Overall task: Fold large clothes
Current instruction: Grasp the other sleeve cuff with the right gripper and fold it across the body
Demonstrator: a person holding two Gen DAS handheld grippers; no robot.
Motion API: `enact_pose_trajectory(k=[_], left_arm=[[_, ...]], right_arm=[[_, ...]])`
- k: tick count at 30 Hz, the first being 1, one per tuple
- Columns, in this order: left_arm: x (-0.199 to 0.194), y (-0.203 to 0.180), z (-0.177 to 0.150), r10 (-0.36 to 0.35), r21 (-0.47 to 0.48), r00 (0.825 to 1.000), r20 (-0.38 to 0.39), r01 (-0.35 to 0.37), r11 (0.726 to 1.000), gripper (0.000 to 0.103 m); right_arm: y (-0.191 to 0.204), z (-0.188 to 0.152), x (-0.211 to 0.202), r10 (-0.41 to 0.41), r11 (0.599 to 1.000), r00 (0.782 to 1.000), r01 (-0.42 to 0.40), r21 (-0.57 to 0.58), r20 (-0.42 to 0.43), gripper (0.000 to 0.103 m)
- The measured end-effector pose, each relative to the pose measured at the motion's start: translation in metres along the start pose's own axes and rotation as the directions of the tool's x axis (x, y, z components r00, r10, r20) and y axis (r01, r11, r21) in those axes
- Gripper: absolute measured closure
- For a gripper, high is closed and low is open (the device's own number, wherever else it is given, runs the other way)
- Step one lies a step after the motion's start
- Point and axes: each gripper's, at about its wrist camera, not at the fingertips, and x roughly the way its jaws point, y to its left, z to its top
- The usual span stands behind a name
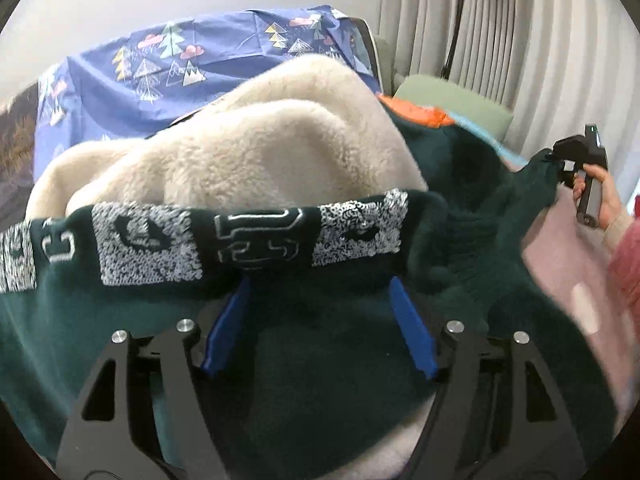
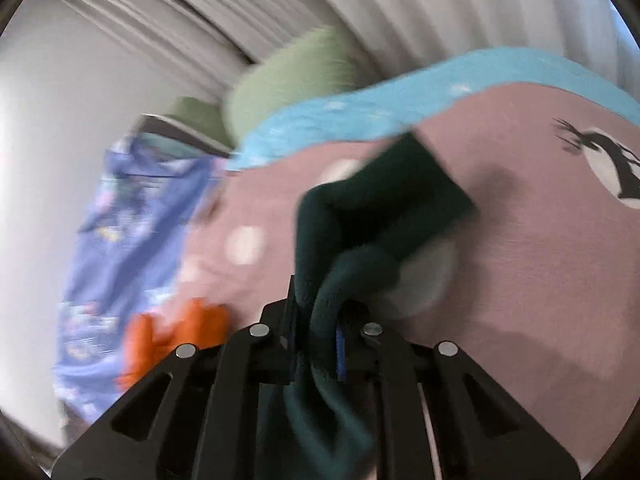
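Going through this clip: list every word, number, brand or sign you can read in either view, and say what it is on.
"C": one outlined white letter at the left of the lettering band on the dark green sweater.
The other letters on that band, sequinned blocks and outlined shapes, lie folded and foreshortened: not readable.
The blue sheet has tree and cloud drawings, no text.
The pink blanket has dots and a black-and-white figure, no text.
Right wrist view: blurred, nothing readable.
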Motion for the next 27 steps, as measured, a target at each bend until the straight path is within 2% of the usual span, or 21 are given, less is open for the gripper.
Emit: enact_pose_trajectory(k=[3, 5, 6, 8, 10, 11, 12, 13, 14, 15, 16, 17, 19, 20, 22, 23, 24, 25, 27], left_arm=[[-0.018, 0.012, 0.004, -0.042, -0.088, 0.999, 0.030, 0.044, 0.995, 0.033], [-0.037, 0.017, 0.005, -0.058, -0.122, 0.996, 0.067, 0.066, 0.990, 0.033], [-0.045, 0.019, 0.006, -0.062, -0.128, 0.995, 0.081, 0.072, 0.989, 0.033], [-0.068, 0.023, 0.005, -0.065, -0.141, 0.990, 0.124, 0.083, 0.987, 0.033], [-0.089, 0.028, 0.002, -0.056, -0.152, 0.986, 0.158, 0.080, 0.985, 0.032], [-0.101, 0.033, -0.001, -0.048, -0.162, 0.983, 0.176, 0.077, 0.984, 0.031], [-0.108, 0.036, -0.004, -0.045, -0.173, 0.981, 0.188, 0.078, 0.982, 0.031], [-0.118, 0.042, -0.008, -0.046, -0.191, 0.978, 0.203, 0.086, 0.978, 0.031], [-0.127, 0.050, -0.012, -0.047, -0.213, 0.975, 0.215, 0.094, 0.973, 0.030], [-0.134, 0.056, -0.017, -0.046, -0.231, 0.974, 0.223, 0.098, 0.968, 0.029], [-0.139, 0.060, -0.021, -0.044, -0.246, 0.973, 0.227, 0.100, 0.964, 0.029], [-0.144, 0.068, -0.027, -0.041, -0.269, 0.973, 0.229, 0.103, 0.958, 0.029], [-0.149, 0.082, -0.037, -0.040, -0.312, 0.974, 0.225, 0.111, 0.944, 0.028], [-0.150, 0.088, -0.043, -0.054, -0.337, 0.973, 0.222, 0.129, 0.933, 0.027], [-0.151, 0.097, -0.049, -0.081, -0.365, 0.974, 0.213, 0.156, 0.918, 0.024], [-0.151, 0.098, -0.052, -0.085, -0.369, 0.975, 0.208, 0.159, 0.916, 0.023], [-0.152, 0.098, -0.054, -0.092, -0.363, 0.975, 0.203, 0.162, 0.917, 0.021], [-0.152, 0.097, -0.055, -0.102, -0.349, 0.974, 0.201, 0.168, 0.922, 0.017], [-0.149, 0.094, -0.055, -0.115, -0.326, 0.974, 0.196, 0.176, 0.929, 0.014]], right_arm=[[0.064, -0.004, -0.044, 0.193, 0.972, 0.981, -0.192, -0.131, -0.006, 0.089], [0.116, -0.022, -0.083, 0.332, 0.910, 0.942, -0.333, -0.246, -0.047, 0.089], [0.147, -0.039, -0.109, 0.415, 0.852, 0.906, -0.420, -0.313, -0.086, 0.089], [0.191, -0.075, -0.150, 0.527, 0.726, 0.833, -0.544, -0.419, -0.169, 0.089], [0.230, -0.121, -0.190, 0.609, 0.563, 0.746, -0.647, -0.514, -0.271, 0.089], [0.242, -0.140, -0.203, 0.626, 0.502, 0.715, -0.675, -0.540, -0.311, 0.089], [0.256, -0.167, -0.215, 0.639, 0.425, 0.675, -0.709, -0.563, -0.369, 0.088], [0.265, -0.187, -0.219, 0.638, 0.384, 0.655, -0.726, -0.571, -0.404, 0.088], [0.276, -0.221, -0.220, 0.627, 0.334, 0.626, -0.754, -0.566, -0.464, 0.087], [0.282, -0.240, -0.215, 0.610, 0.315, 0.613, -0.769, -0.556, -0.502, 0.087], [0.290, -0.273, -0.202, 0.564, 0.295, 0.594, -0.794, -0.532, -0.573, 0.087], [0.293, -0.293, -0.190, 0.527, 0.297, 0.586, -0.806, -0.512, -0.616, 0.087], [0.296, -0.340, -0.153, 0.409, 0.345, 0.580, -0.813, -0.469, -0.705, 0.086], [0.294, -0.366, -0.130, 0.321, 0.383, 0.583, -0.801, -0.460, -0.747, 0.086], [0.283, -0.397, -0.099, 0.195, 0.447, 0.591, -0.764, -0.466, -0.783, 0.084], [0.274, -0.409, -0.088, 0.161, 0.476, 0.585, -0.751, -0.457, -0.795, 0.082], [0.267, -0.415, -0.086, 0.156, 0.488, 0.582, -0.748, -0.450, -0.798, 0.081], [0.262, -0.417, -0.087, 0.171, 0.484, 0.572, -0.758, -0.438, -0.802, 0.074], [0.255, -0.414, -0.099, 0.189, 0.466, 0.578, -0.765, -0.446, -0.794, 0.067]])
